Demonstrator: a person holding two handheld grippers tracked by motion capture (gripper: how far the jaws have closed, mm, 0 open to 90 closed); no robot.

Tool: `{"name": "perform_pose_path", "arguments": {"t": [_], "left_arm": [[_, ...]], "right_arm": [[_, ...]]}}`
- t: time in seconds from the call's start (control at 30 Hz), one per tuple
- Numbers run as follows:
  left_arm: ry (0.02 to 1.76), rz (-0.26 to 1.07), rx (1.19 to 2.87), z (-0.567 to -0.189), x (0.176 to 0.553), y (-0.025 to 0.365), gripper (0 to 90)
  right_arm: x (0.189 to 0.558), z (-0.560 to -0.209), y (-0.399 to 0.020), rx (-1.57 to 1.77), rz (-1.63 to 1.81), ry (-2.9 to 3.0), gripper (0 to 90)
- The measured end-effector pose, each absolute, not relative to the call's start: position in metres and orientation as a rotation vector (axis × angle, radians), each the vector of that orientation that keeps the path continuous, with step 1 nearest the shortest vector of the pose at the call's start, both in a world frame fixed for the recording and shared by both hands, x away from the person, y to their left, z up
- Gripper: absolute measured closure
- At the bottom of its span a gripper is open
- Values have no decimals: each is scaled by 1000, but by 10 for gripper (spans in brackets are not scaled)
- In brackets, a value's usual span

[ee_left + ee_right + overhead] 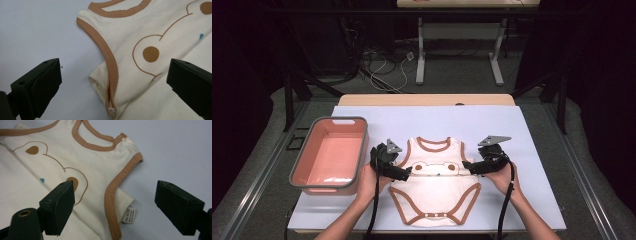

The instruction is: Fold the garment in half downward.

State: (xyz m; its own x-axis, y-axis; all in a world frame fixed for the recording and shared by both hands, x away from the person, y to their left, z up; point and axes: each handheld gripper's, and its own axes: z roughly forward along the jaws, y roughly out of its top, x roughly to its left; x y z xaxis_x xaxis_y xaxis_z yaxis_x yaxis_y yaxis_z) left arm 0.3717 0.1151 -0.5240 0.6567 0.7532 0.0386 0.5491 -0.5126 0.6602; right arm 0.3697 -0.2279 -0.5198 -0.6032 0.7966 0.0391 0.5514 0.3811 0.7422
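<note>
High view: left gripper (406,173) and right gripper (468,168) sit at mid-frame, one at each side of the baby bodysuit (434,186), both pointing inward at its waist. Left gripper view: jaws spread wide, nothing between the pads; the brown-trimmed armhole (105,50) lies flat on the sheet between them. Right gripper view: jaws likewise released, straddling the other armhole edge and the small white care label (130,215), no contact seen.

Progress, as judged: the bodysuit lies face up, bear print (436,168) showing, and a crease across the middle suggests the lower part has been laid up over the chest. Side folds appear not yet done, and the garment is still outside the pink bin (331,155), which stands empty at the left of the frame.

Surface: pale lavender sheet (522,150) over a wooden table (362,99), garment lower centre. Beyond: dark room, grey floor, loose cables, a white desk frame (459,47) at the top.
</note>
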Motion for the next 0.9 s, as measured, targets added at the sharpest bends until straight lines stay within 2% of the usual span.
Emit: {"name": "perform_pose_path", "arguments": {"t": [0.1,0.23,0.27,0.33,0.5,0.63,0.8,0.9], "left_arm": [[1023,402,2251,-526,381,113,0],[1058,365,2250,-528,393,111,4],[1070,357,2243,-529,396,111,29],[1092,337,2227,-530,403,112,154],[1112,315,2234,-534,416,111,252],[1118,304,2248,-536,423,107,346],[1135,294,2277,-541,430,103,404],[1144,305,2270,-544,431,100,450]], "right_arm": [[376,-522,-224,1213,1045,2322,174],[386,-527,-219,1257,1018,2318,234],[388,-528,-218,1266,1016,2312,269],[393,-531,-218,1279,1014,2311,354],[403,-537,-213,1316,1034,2306,493],[408,-540,-208,1344,996,2330,548],[411,-545,-206,1345,975,2333,615],[411,-547,-206,1356,964,2328,627]]}}
